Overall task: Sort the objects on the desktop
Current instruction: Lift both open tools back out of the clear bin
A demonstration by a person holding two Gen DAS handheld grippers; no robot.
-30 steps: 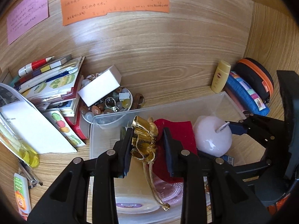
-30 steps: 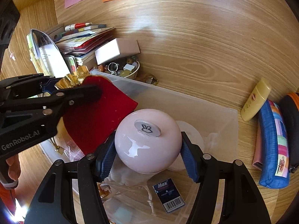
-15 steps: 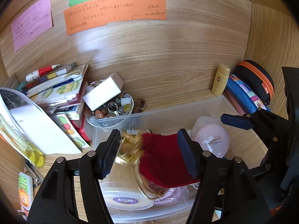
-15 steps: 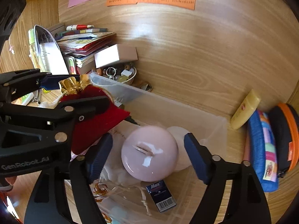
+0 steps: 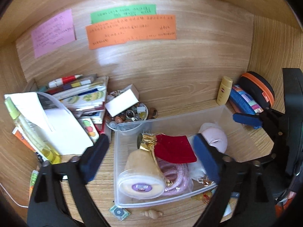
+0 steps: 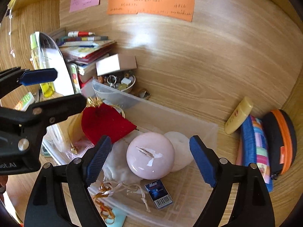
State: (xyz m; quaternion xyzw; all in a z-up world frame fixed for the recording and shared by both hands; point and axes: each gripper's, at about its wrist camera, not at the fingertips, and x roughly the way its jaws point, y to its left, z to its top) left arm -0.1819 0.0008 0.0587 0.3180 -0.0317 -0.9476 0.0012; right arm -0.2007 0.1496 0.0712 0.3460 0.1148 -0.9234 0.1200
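Progress: your red pouch and pink ball lay in the clear bin | fingers of left gripper and right gripper opening wide, empty | yellow tube, cases on table unsorted.

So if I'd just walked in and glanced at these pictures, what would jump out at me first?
Probably the clear plastic bin on the wooden desk, with a glossy pink ball and a red velvet pouch lying inside it. Next, the two black grippers with blue pads above it, the right gripper and left gripper, jaws opening and gripping nothing. Then the bright orange note stuck on the back wall.
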